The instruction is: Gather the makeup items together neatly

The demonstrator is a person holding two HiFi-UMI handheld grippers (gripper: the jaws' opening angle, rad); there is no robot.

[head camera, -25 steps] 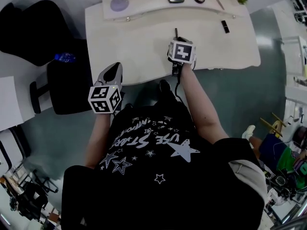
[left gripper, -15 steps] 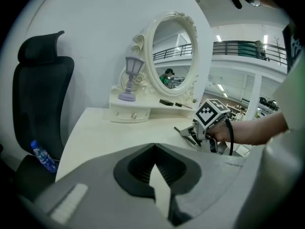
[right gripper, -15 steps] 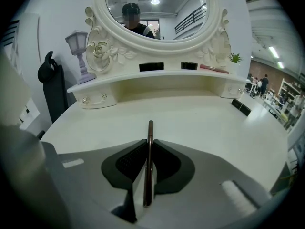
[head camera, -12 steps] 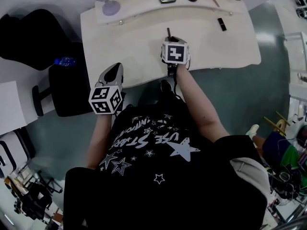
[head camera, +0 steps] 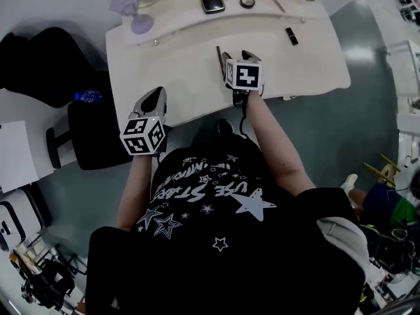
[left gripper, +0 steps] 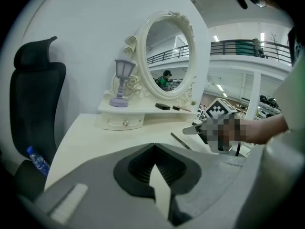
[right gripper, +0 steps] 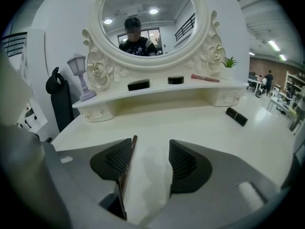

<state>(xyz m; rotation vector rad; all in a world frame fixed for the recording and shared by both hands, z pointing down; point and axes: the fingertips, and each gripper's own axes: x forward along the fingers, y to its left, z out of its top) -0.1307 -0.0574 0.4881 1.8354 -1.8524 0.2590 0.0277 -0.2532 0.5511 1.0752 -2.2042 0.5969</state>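
A thin dark makeup pencil point(head camera: 218, 55) lies on the white vanity table point(head camera: 164, 64). In the right gripper view the pencil point(right gripper: 127, 165) runs along the inner edge of the left jaw. My right gripper point(head camera: 237, 56) point(right gripper: 147, 163) is open just above the tabletop and holds nothing. On the raised shelf sit a black square compact point(head camera: 212, 4) point(right gripper: 138, 85), a small round compact point(head camera: 247, 1) point(right gripper: 176, 80) and a pink pencil point(head camera: 273, 0) point(right gripper: 205, 78). A black lipstick point(head camera: 291, 36) point(right gripper: 236, 116) lies at the table's right. My left gripper point(head camera: 155, 96) point(left gripper: 153, 162) is shut and empty at the table's near-left edge.
An oval mirror point(right gripper: 147, 20) in an ornate white frame stands behind the shelf. A lilac lantern lamp point(head camera: 134, 15) point(left gripper: 122, 82) sits at the shelf's left, a small green plant point(right gripper: 229, 62) at its right. A black office chair point(head camera: 92, 123) stands left of the table.
My right gripper has come forward, so the dark pencil that lay ahead of it now lies beside its left jaw. The left gripper has stayed put.
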